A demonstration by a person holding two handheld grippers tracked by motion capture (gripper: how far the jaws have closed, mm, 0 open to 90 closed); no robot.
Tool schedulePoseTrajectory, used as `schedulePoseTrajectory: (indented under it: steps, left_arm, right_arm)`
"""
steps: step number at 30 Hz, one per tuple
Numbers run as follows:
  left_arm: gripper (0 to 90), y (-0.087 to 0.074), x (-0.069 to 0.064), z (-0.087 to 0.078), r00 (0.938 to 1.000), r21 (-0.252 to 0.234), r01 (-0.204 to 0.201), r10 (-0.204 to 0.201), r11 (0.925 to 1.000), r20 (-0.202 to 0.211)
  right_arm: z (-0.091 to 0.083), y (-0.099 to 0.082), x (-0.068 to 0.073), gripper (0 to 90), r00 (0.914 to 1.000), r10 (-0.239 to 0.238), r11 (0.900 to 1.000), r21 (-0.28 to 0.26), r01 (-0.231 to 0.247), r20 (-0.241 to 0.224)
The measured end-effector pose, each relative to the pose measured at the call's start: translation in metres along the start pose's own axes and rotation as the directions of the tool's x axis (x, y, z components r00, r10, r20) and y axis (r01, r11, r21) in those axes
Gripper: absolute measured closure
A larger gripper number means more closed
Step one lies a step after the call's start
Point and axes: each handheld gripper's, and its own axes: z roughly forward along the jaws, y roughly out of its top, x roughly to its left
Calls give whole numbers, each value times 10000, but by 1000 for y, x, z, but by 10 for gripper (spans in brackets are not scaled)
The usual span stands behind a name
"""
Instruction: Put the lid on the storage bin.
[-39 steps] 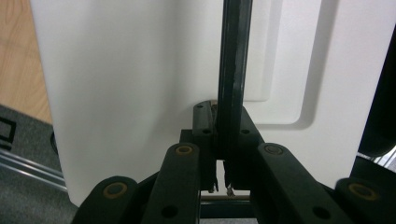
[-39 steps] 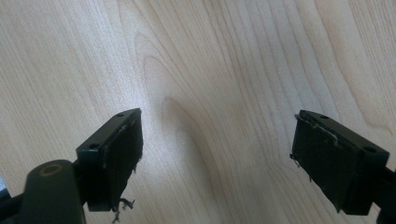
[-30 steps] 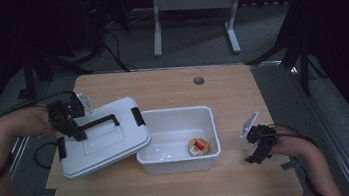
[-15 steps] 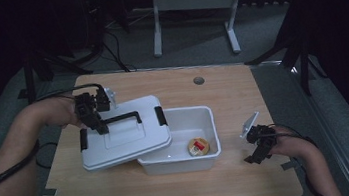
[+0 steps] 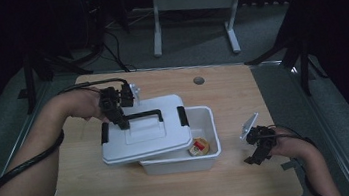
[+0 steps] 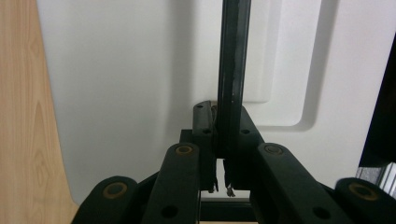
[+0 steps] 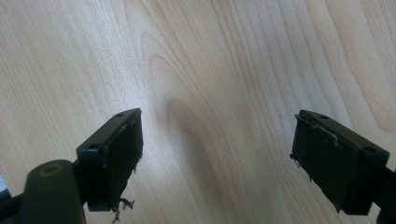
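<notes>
A white lid (image 5: 146, 134) with a black handle (image 5: 142, 115) and black side clips hangs partly over a white bin (image 5: 209, 119). My left gripper (image 5: 121, 122) is shut on the left end of that handle. In the left gripper view the jaws pinch the black handle bar (image 6: 232, 70) above the lid's white top (image 6: 130, 84). Inside the bin, a small round tin (image 5: 199, 147) with a red label shows past the lid's right edge. My right gripper (image 5: 256, 156) rests at the table's right front, open, with only bare wood (image 7: 210, 56) between its pads (image 7: 119, 154).
The wooden table (image 5: 93, 188) has a round grommet hole (image 5: 199, 80) near its back edge. A black cable (image 5: 24, 164) trails along the left forearm. A metal desk frame (image 5: 191, 2) stands on the floor beyond the table.
My left gripper has carried the lid to the right, from beside the bin to over its left and middle part. The right gripper has stayed put.
</notes>
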Motion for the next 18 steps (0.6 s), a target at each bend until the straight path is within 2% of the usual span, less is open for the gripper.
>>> schedulePoseTrajectory:
  steps: [2,14,18]
  left_arm:
    - [835,9,-1,3,9996,91,-266,266,9996,28]
    - [835,55,2,9,9954,72,-960,960,9954,-68]
    - [834,67,2,13,9926,49,-1213,1213,9926,62]
  right_arm:
    - [0,-1,0,161,10000,15,10000,-35,-15,-23]
    - [-3,-7,0,161,9999,116,9999,-48,-116,16]
    - [-3,-9,0,161,9999,143,9998,-141,-143,-33]
